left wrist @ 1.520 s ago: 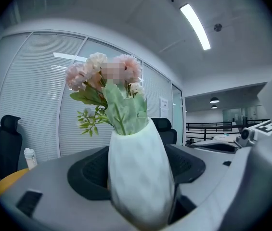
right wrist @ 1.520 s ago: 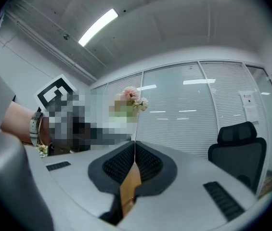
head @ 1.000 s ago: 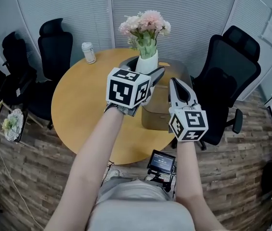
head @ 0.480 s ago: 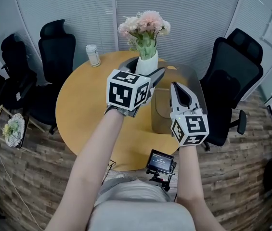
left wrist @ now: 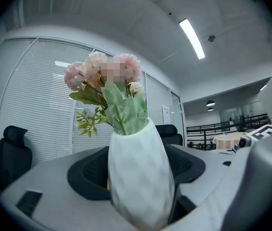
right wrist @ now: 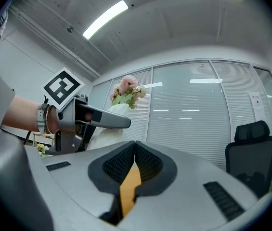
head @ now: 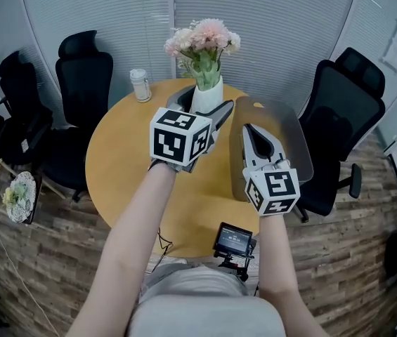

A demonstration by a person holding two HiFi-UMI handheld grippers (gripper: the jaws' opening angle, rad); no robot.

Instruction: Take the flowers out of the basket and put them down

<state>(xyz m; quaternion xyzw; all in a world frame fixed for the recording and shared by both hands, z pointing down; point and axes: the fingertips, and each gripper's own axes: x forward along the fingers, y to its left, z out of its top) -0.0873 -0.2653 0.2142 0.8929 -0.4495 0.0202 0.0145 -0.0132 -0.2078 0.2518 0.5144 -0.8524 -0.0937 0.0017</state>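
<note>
– The flowers [head: 202,37], pink and cream, are pictured clear of the basket [head: 293,139]. Where are they held?

– In a white vase [head: 207,90], which is clamped between the pads of the left gripper [head: 204,104] and carried upright above the far half of the round table [head: 128,160].

– What is shown nearest?

– A small screen device [head: 235,239], seen just off the table's near edge. Beyond it, both forearms [head: 138,223] are stretched out over the table. The right gripper [head: 253,126] is held over the table's right side, above the basket. Its jaws are pressed together and nothing is seen pinched between them.

– Which step is in hand?

– The lift-out is judged done, but the flowers have not yet been put down. A bare patch of table to the left of the basket is called for next. The vase is to be lowered level until its base is borne by the wood, and only then are the pads to be eased off. So tall a bunch could be toppled by a tilt.

– And the count?

– One vase of flowers, one basket and two grippers. One lidded jar [head: 140,85] is stood at the table's far left edge. Four black office chairs [head: 83,65] are counted round the table, three to its left and one to its right. A smaller bunch [head: 17,192] is seen well to the table's left. Window blinds [head: 114,12] are drawn behind the table.
</note>
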